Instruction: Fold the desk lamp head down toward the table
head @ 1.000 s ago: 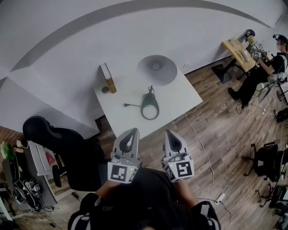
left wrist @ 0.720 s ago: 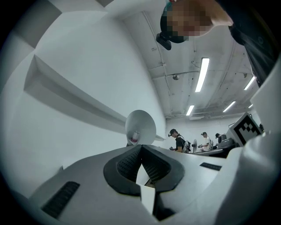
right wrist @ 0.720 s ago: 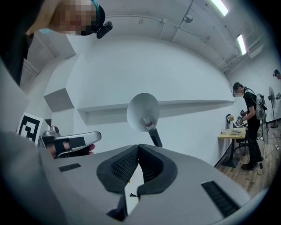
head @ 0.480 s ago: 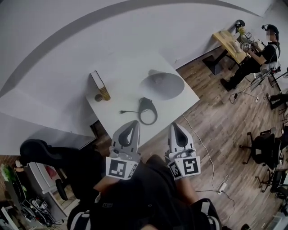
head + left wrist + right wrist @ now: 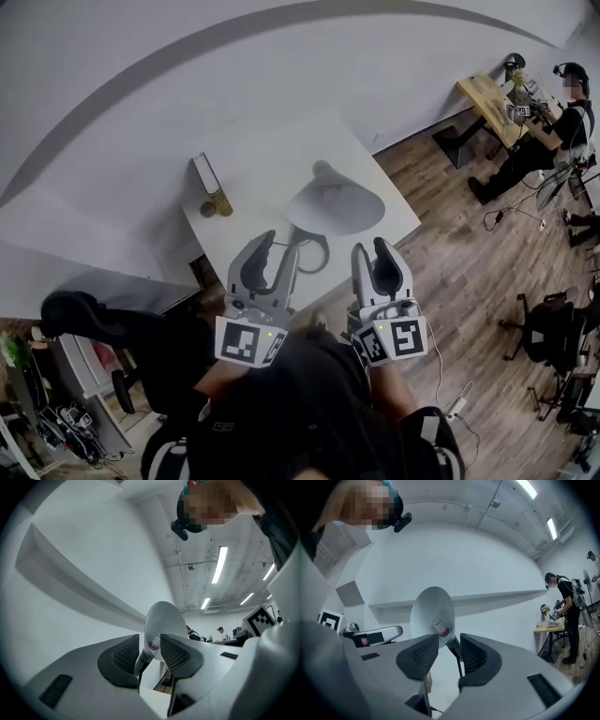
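Note:
The desk lamp stands on the white table [image 5: 375, 178], its white cone shade [image 5: 335, 202] raised above the dark ring base [image 5: 312, 251]. Both grippers hover side by side at the table's near edge, short of the lamp. The left gripper [image 5: 272, 246] and the right gripper [image 5: 373, 247] have their jaws opening, with nothing between them. Beyond the left gripper [image 5: 150, 651], the shade [image 5: 161, 623] and its stem show in the left gripper view. The right gripper [image 5: 449, 651] frames the shade [image 5: 432, 613] and its bulb in the right gripper view.
A book-like box [image 5: 208, 178] and a small round thing [image 5: 206, 208] sit at the table's left edge. A black office chair [image 5: 103, 314] stands at the left. A person sits at a wooden desk [image 5: 492, 98] far right. More chairs [image 5: 553, 333] and a floor cable [image 5: 441, 370] lie to the right.
Both grippers' jaws were shut and now stand parted. Both grippers have moved forward and up toward the table edge and the lamp.

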Motion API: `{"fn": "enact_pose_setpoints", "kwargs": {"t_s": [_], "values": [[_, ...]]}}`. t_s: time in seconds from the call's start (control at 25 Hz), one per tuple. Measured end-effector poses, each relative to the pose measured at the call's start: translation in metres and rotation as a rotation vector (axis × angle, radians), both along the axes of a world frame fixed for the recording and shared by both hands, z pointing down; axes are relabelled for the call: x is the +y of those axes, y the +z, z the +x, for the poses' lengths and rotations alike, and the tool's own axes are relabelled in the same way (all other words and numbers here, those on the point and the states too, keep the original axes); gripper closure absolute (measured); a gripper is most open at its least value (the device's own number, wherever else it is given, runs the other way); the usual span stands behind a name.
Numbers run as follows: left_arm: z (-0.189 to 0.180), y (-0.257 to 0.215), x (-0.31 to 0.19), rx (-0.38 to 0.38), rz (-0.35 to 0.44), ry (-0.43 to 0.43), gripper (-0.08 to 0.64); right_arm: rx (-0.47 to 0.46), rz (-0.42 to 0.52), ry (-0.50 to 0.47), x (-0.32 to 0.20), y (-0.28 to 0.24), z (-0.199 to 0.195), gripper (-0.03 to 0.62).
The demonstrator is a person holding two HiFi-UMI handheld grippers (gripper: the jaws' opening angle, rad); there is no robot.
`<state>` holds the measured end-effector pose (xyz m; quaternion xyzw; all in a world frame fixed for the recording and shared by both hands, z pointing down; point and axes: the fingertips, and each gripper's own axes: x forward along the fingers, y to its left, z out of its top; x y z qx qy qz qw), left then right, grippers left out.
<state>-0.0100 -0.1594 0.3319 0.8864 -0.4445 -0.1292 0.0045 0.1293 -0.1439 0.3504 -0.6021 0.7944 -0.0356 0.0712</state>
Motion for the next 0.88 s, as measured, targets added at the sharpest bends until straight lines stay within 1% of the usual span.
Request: {"fn": "enact_pose_setpoints", "kwargs": {"t_s": [0.16, 0.48, 0.56, 0.68, 0.76, 0.8, 0.88], "values": [[0.010, 0.000, -0.017, -0.026, -0.007, -0.015, 0.396, -0.010, 0.018, -0.038, -0.017, -0.006, 0.004, 0.448], [0.016, -0.003, -0.041, -0.058, -0.007, -0.049, 0.396, -0.017, 0.033, -0.097, -0.042, -0.011, -0.002, 0.449], [0.017, -0.002, -0.045, -0.066, -0.013, -0.050, 0.413, -0.014, 0.031, -0.105, -0.046, -0.011, -0.004, 0.459], [0.020, -0.003, -0.047, -0.079, -0.008, -0.040, 0.442, -0.011, 0.032, -0.117, -0.048, -0.012, -0.007, 0.490], [0.023, -0.004, -0.045, -0.081, -0.003, -0.031, 0.475, -0.008, 0.037, -0.124, -0.048, -0.012, -0.009, 0.519], [0.024, -0.004, -0.044, -0.077, -0.002, -0.030, 0.491, -0.007, 0.038, -0.127, -0.047, -0.012, -0.010, 0.523], [0.023, -0.003, -0.042, -0.065, -0.003, -0.027, 0.492, -0.010, 0.039, -0.132, -0.045, -0.012, -0.011, 0.522]]}}
